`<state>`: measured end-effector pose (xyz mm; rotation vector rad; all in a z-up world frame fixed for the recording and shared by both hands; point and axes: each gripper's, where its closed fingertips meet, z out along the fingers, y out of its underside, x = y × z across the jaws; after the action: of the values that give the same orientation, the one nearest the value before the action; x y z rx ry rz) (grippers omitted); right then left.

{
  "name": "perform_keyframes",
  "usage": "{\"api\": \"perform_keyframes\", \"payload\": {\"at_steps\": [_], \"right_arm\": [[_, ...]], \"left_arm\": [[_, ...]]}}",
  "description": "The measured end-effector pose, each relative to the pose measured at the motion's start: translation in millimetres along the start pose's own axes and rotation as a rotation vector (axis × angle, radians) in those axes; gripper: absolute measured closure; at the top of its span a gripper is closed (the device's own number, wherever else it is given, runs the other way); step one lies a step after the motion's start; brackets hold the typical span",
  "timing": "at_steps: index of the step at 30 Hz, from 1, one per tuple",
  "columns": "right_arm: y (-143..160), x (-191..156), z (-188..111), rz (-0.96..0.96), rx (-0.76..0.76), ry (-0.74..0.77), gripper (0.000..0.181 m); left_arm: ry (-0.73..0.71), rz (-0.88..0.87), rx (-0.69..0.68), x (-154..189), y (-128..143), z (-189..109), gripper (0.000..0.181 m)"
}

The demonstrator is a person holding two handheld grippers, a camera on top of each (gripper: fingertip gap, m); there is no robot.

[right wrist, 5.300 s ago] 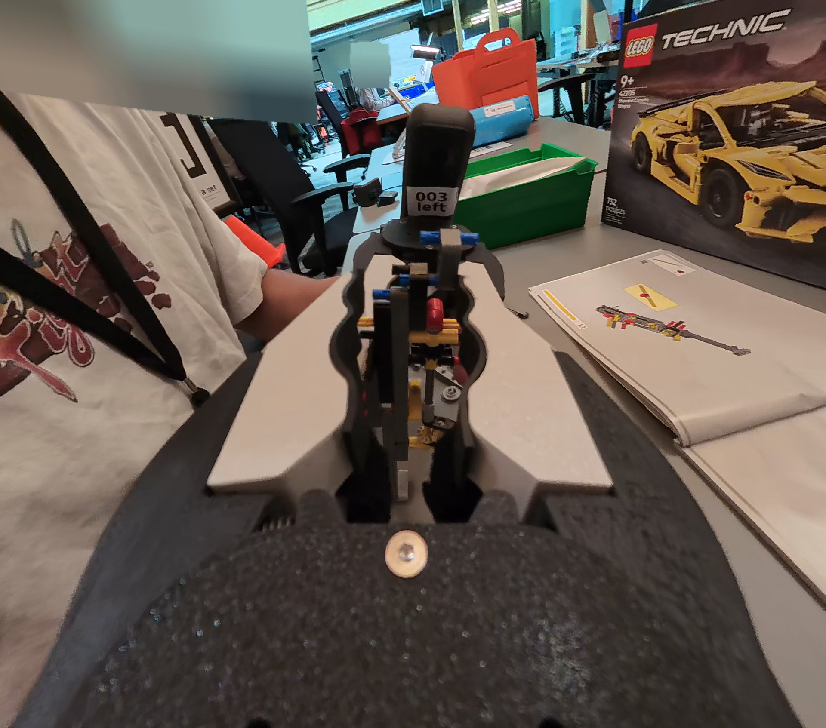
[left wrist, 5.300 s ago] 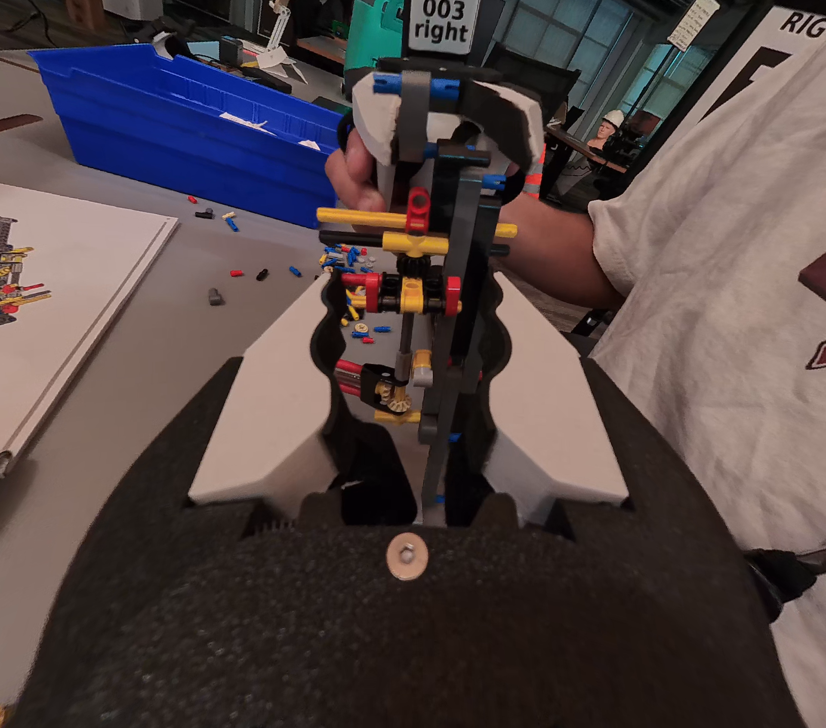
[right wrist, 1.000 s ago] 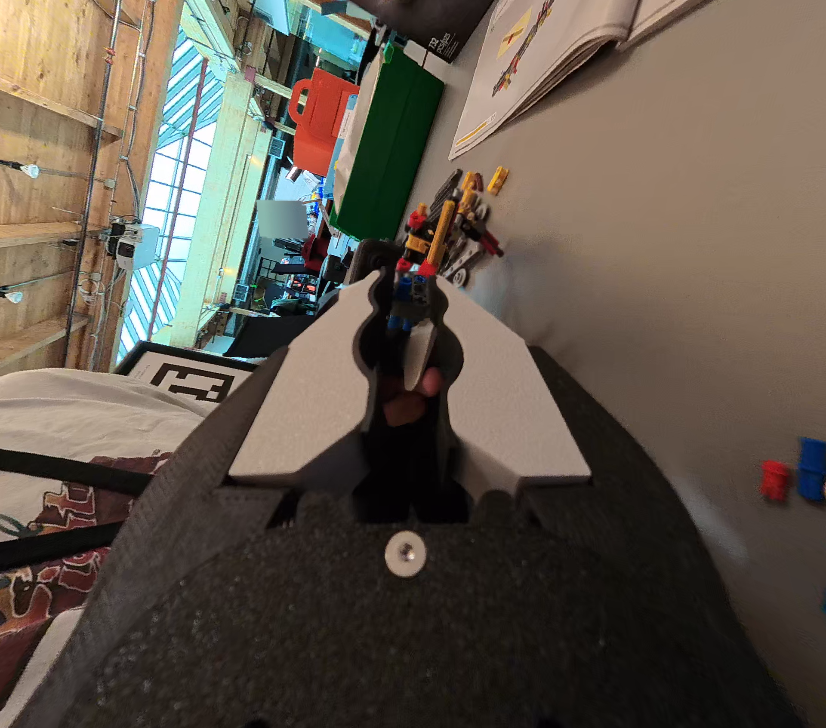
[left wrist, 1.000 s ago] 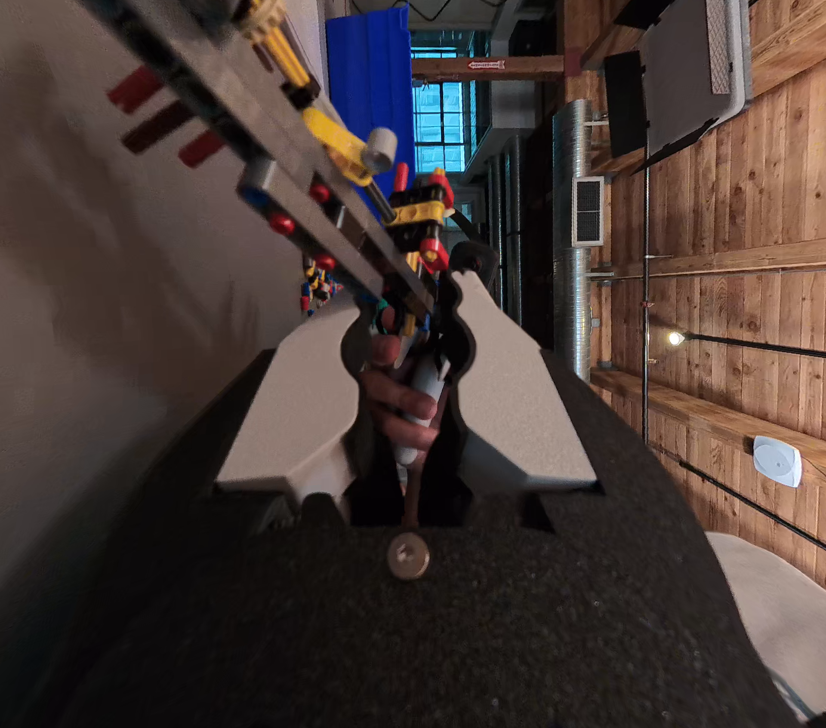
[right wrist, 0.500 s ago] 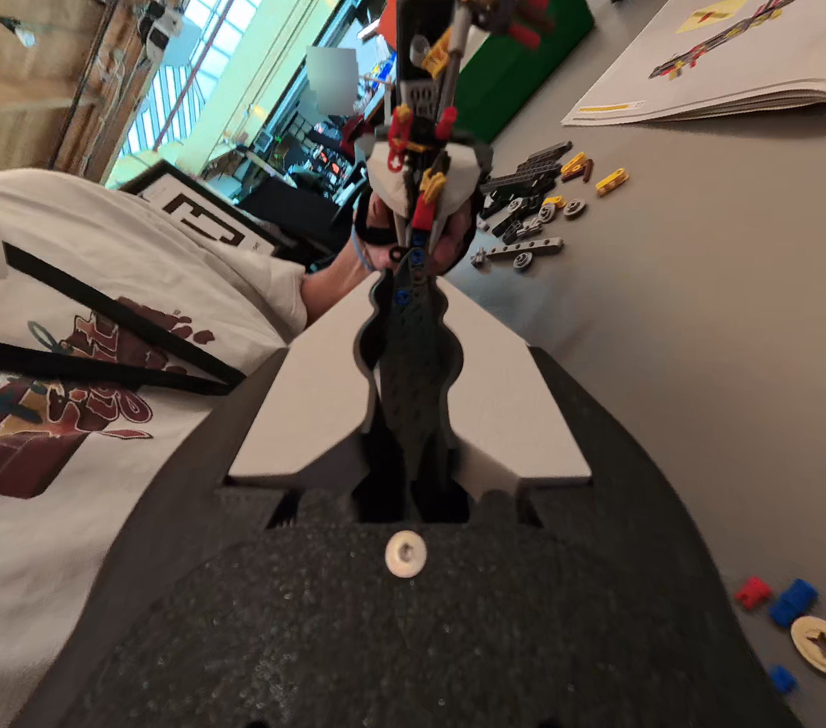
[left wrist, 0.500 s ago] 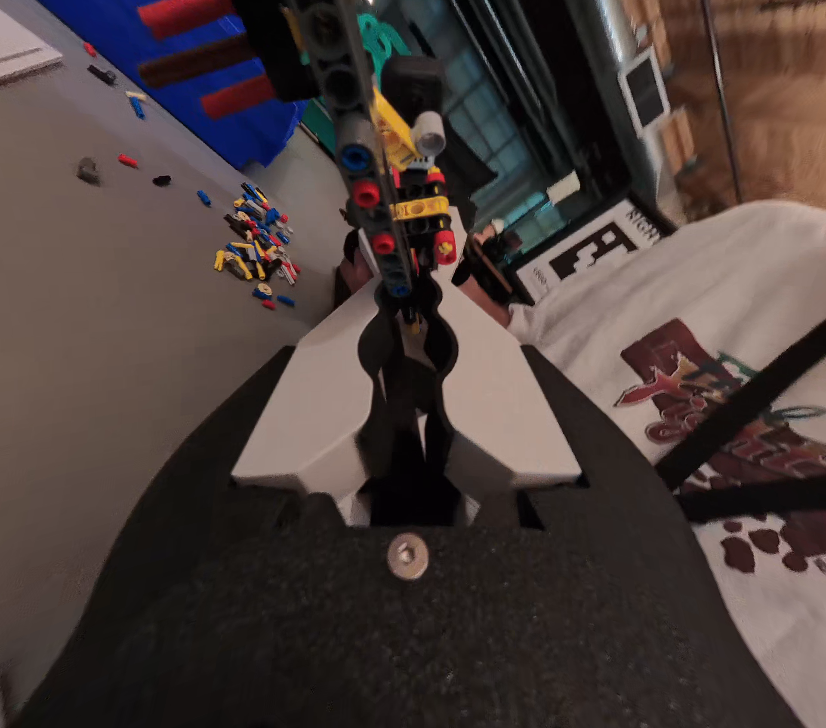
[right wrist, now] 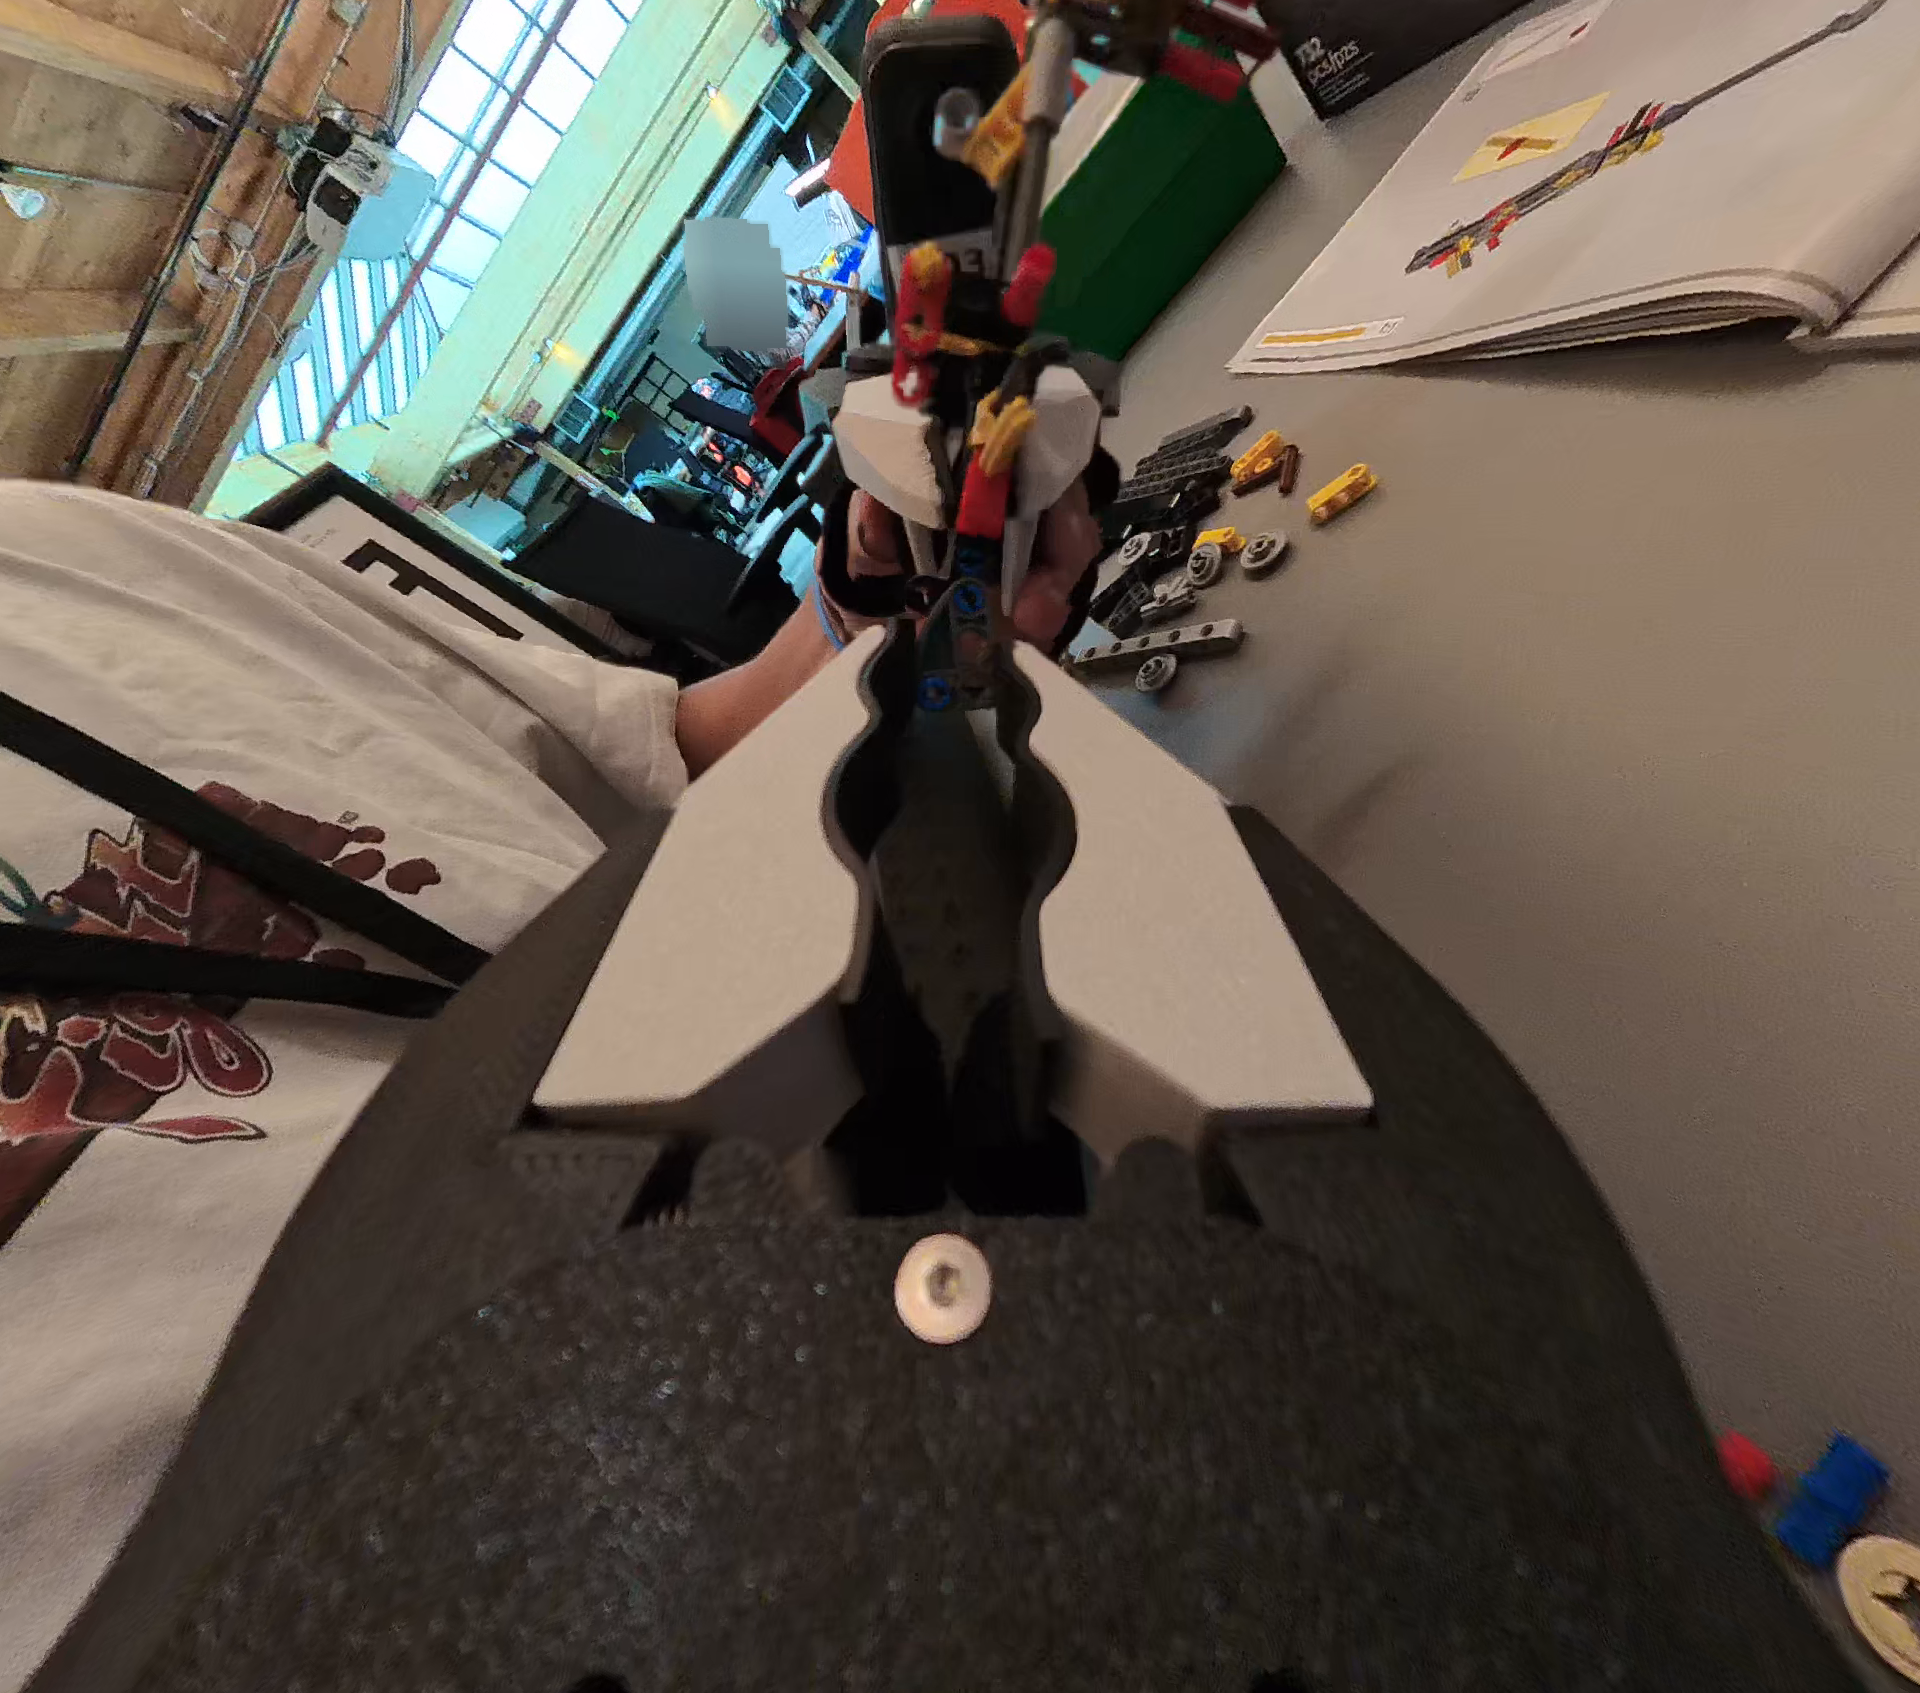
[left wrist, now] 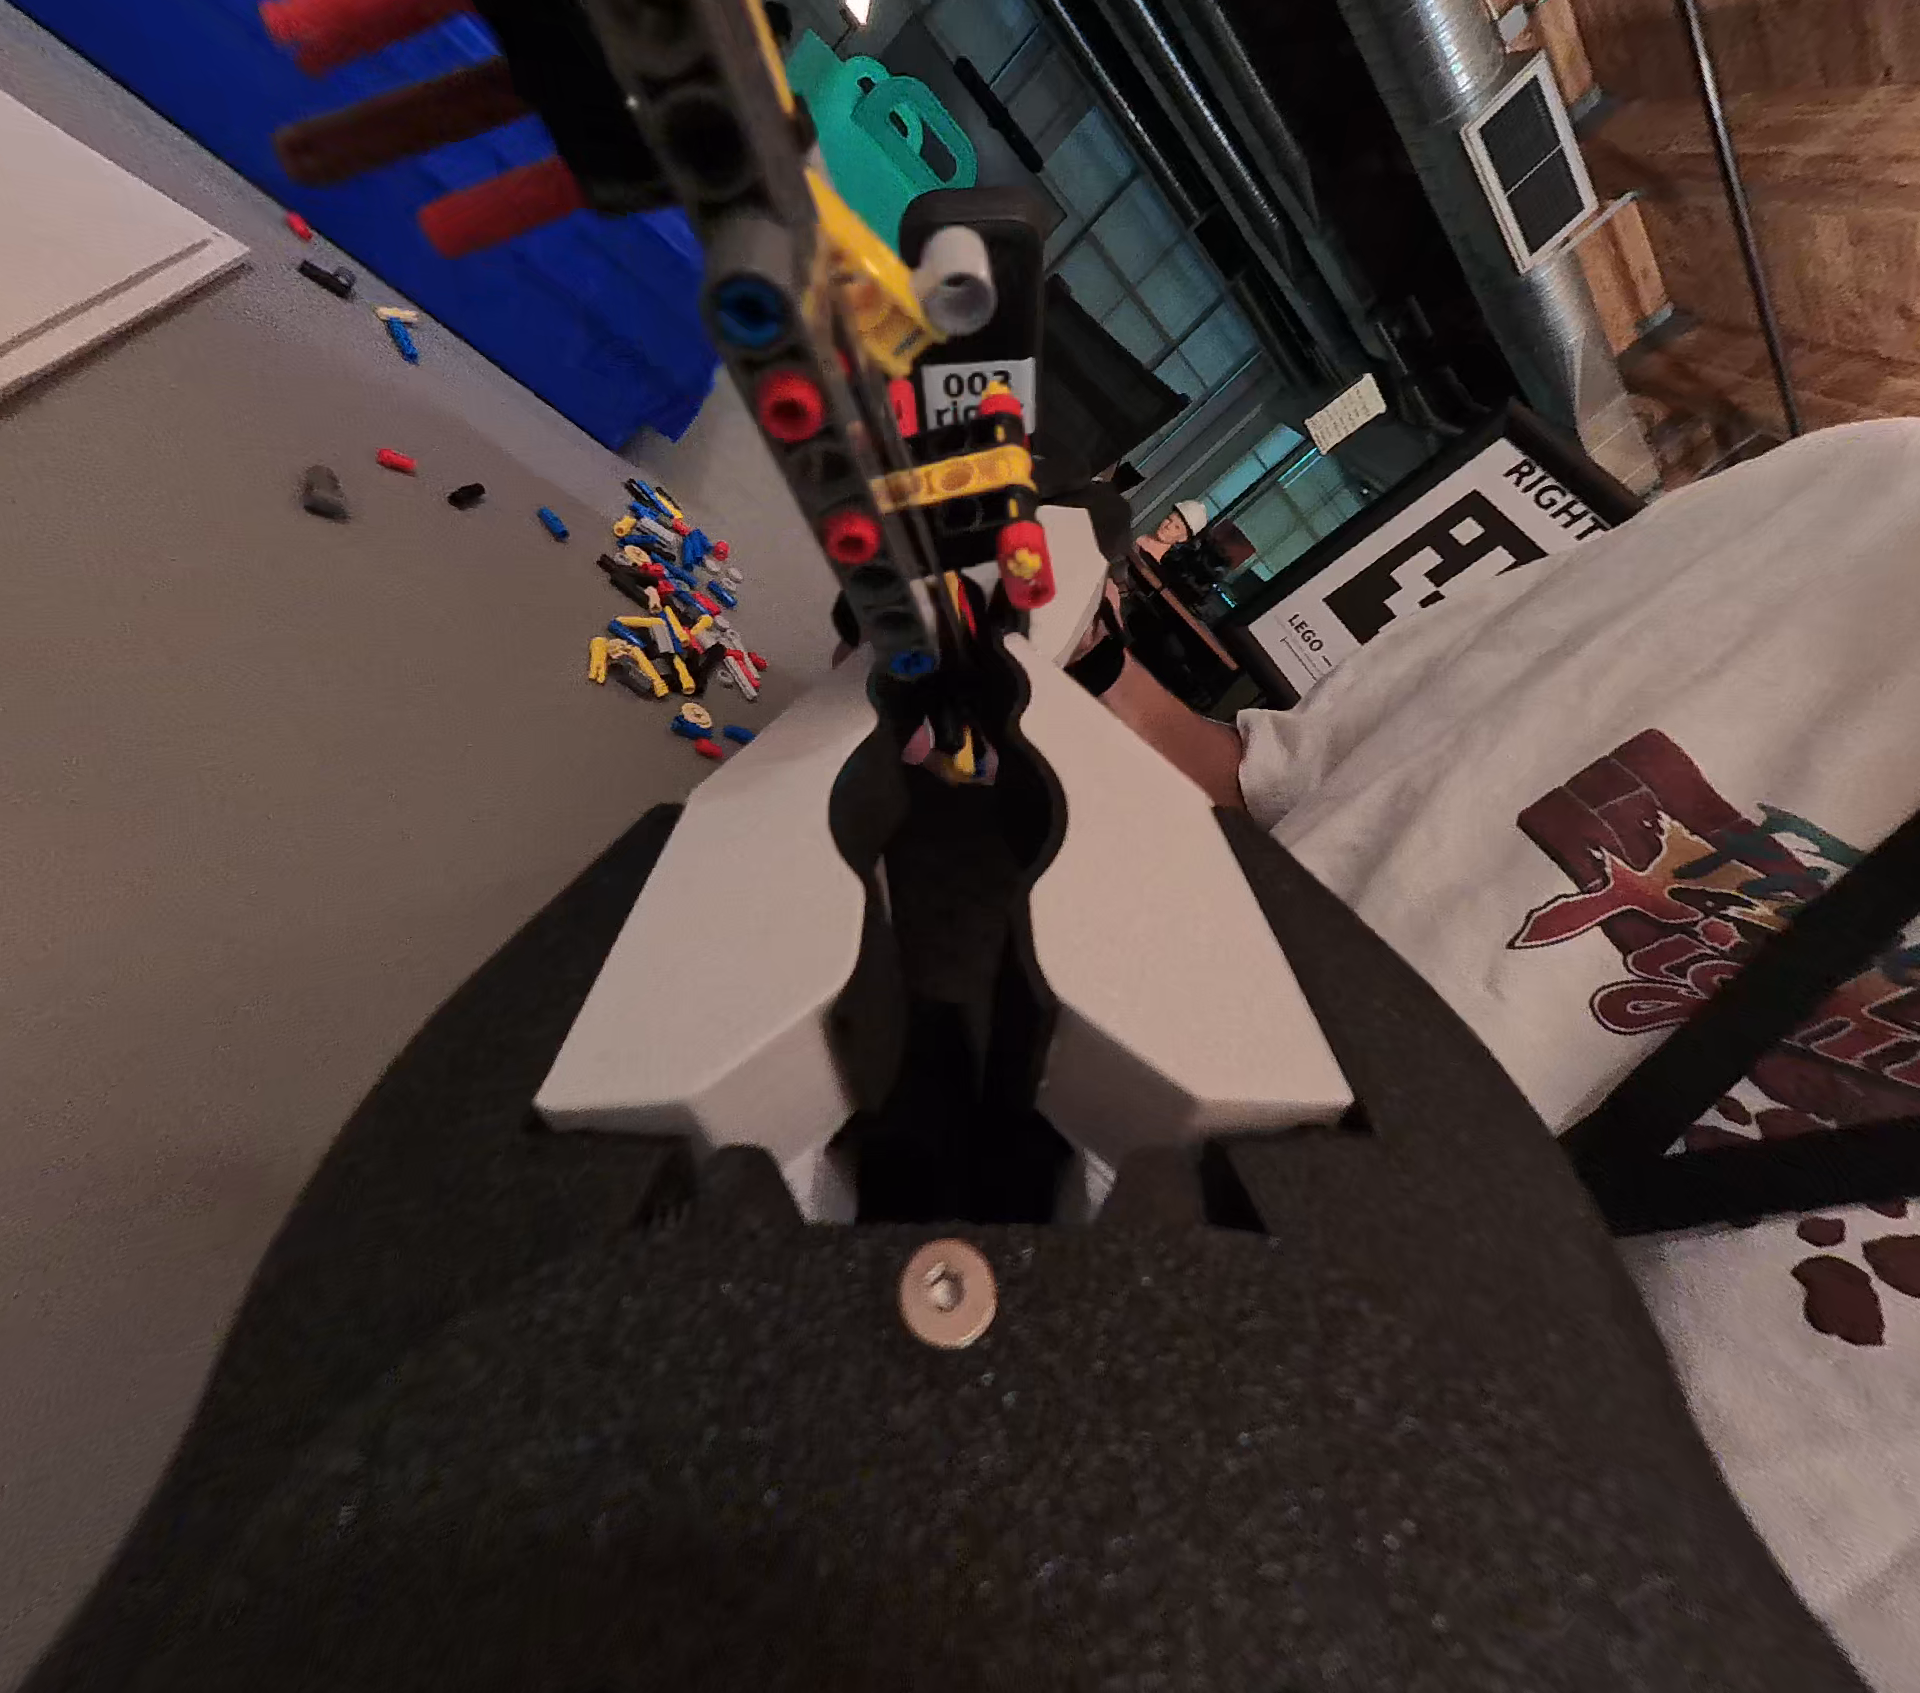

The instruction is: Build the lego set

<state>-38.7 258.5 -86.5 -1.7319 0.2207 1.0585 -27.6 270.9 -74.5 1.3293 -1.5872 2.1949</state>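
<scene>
In the left wrist view, the left tongs (left wrist: pixel 951 739), tilted, are pinched on the lego assembly (left wrist: pixel 810 396), a studded beam with red pins running to upper centre; loose pieces (left wrist: pixel 670 615) are scattered on the grey surface (left wrist: pixel 260 760). In the right wrist view, the right tongs (right wrist: pixel 951 687) are clamped on the same assembly (right wrist: pixel 977 396), beside an open booklet (right wrist: pixel 1621 230).

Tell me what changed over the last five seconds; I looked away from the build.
The long dark beam assembly with red, yellow and blue pins was swung from level with the grey table to steeply tilted, both cameras rolling with it. Unchanged: the left gripper and right gripper both stay clamped on it.
</scene>
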Motion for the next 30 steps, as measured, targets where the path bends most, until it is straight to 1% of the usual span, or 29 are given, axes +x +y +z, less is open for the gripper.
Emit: {"api": "perform_keyframes", "payload": {"at_steps": [2, 4, 7, 10, 14, 19, 22, 24, 27, 29, 30], "right_arm": [[-0.1, 1.0, 1.0, 0.026, 0.018, -0.005, 0.167], [1.9, 1.6, 4.3, 0.003, 0.032, 0.012, 0.167], [5.4, 2.3, 9.1, 0.013, 0.022, 0.01, 0.167], [8.7, 6.7, 11.9, 0.018, 0.034, 0.022, 0.167], [8.6, 4.8, 12.7, 0.016, 0.037, -0.026, 0.168], [14.7, 7.0, 13.5, -0.015, -0.038, -0.02, 0.172], [17.1, 8.4, 13.7, 0.014, -0.049, -0.035, 0.172], [20.9, 11.6, 14.2, 0.03, -0.069, -0.03, 0.173], [15.8, 13.9, 14.1, 0.017, -0.052, -0.008, 0.173], [12.7, 15.8, 13.1, 0.001, -0.057, 0.002, 0.173], [6.8, 15.4, 11.3, 0.0, -0.028, -0.004, 0.173]], "left_arm": [[0.015, -0.013, 0.006, 0.5, 0.7, -0.6, 0.175], [0.039, -0.046, 0.013, -1.2, 1.5, -1.5, 0.175], [0.067, -0.078, 0.018, -2.2, 3.3, -3.4, 0.175], [0.035, -0.033, -0.023, -5.3, 7.5, -5.8, 0.175], [0.051, -0.017, -0.06, -3.5, 13.5, -6.2, 0.174], [0.06, -0.022, -0.048, -4.9, 19.7, -5.0, 0.174], [0.057, -0.021, -0.024, -5.8, 20.2, -2.5, 0.174], [0.043, -0.002, -0.038, -8.2, 22.8, -0.7, 0.174], [0.05, -0.029, -0.008, -10.8, 19.1, -1.3, 0.174], [0.04, -0.012, -0.009, -11.9, 16.8, -1.8, 0.175], [0.041, -0.007, -0.014, -11.5, 15.7, -2.7, 0.174]]}}
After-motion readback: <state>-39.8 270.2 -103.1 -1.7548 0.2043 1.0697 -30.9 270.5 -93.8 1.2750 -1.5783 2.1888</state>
